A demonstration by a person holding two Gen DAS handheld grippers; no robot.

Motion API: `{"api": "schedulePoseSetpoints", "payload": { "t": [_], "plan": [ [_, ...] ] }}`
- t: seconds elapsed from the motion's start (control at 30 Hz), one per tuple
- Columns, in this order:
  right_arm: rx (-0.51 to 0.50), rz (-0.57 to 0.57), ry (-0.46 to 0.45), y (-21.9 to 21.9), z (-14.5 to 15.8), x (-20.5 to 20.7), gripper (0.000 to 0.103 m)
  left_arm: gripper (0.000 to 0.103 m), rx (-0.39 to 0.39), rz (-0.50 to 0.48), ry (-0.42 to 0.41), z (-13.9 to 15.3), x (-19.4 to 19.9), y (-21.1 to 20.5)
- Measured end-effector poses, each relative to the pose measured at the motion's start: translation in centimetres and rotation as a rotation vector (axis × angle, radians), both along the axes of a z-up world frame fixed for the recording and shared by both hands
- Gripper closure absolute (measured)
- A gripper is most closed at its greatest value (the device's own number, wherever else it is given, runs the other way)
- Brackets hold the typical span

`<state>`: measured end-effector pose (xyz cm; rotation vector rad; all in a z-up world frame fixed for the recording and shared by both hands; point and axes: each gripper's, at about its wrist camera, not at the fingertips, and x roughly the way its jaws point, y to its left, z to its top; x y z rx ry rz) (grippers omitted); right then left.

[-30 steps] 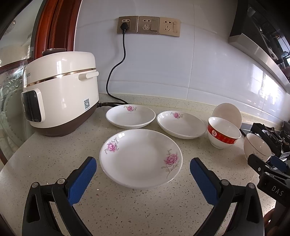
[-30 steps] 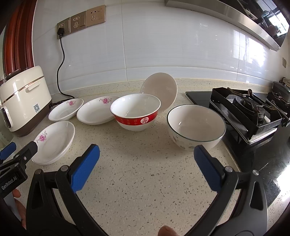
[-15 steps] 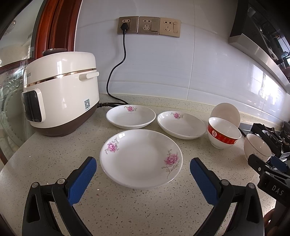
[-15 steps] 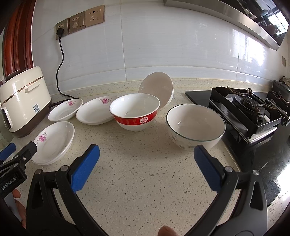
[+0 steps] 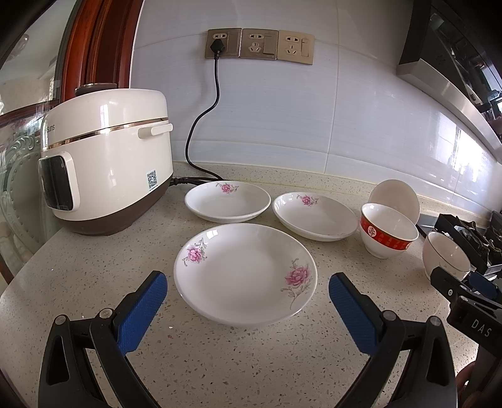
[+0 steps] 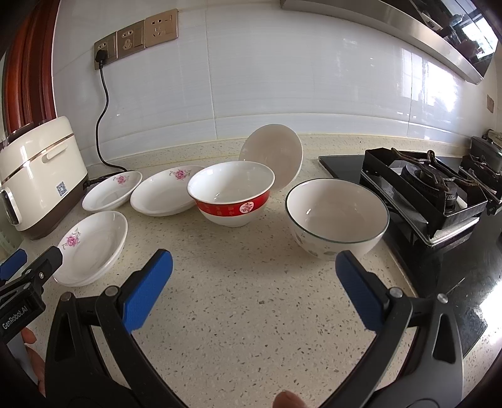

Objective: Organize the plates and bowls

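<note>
Three white plates with pink flowers lie on the speckled counter: a near one (image 5: 244,273) (image 6: 92,244), a back left one (image 5: 227,201) (image 6: 112,190) and a back right one (image 5: 313,215) (image 6: 166,194). A red-banded bowl (image 5: 387,229) (image 6: 232,191) stands upright with a plain white bowl (image 5: 393,196) (image 6: 271,153) tilted on edge behind it. A green-rimmed bowl (image 6: 337,215) (image 5: 445,255) stands nearest the stove. My left gripper (image 5: 248,301) is open and empty, just short of the near plate. My right gripper (image 6: 254,282) is open and empty, short of the bowls.
A cream rice cooker (image 5: 106,169) stands at the left, its black cord (image 5: 200,122) running up to the wall sockets (image 5: 260,45). A black gas stove (image 6: 429,185) lies at the right. A range hood (image 6: 392,28) hangs above.
Both views have shifted very slightly; the grippers stay open and the dishes have not moved.
</note>
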<state>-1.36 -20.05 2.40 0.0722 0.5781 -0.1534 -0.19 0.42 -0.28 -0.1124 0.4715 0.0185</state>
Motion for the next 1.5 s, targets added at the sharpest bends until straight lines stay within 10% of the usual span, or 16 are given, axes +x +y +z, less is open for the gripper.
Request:
{"api": "schedulePoseSetpoints", "payload": {
  "t": [0.47, 0.9, 1.5],
  "plan": [
    [0.075, 0.08, 0.036, 0.4, -0.2, 0.5, 0.0, 0.0, -0.131, 0.062, 0.02, -0.2, -0.1, 1.9],
    [0.238, 0.301, 0.177, 5.3, -0.8, 5.0, 0.002, 0.033, -0.311, 0.115, 0.19, -3.3, 1.1, 8.1],
    [0.278, 0.377, 0.366, 9.8, -3.0, 10.4, 0.046, 0.067, -0.456, 0.06, 0.298, -4.6, 4.3, 9.3]
  ]
}}
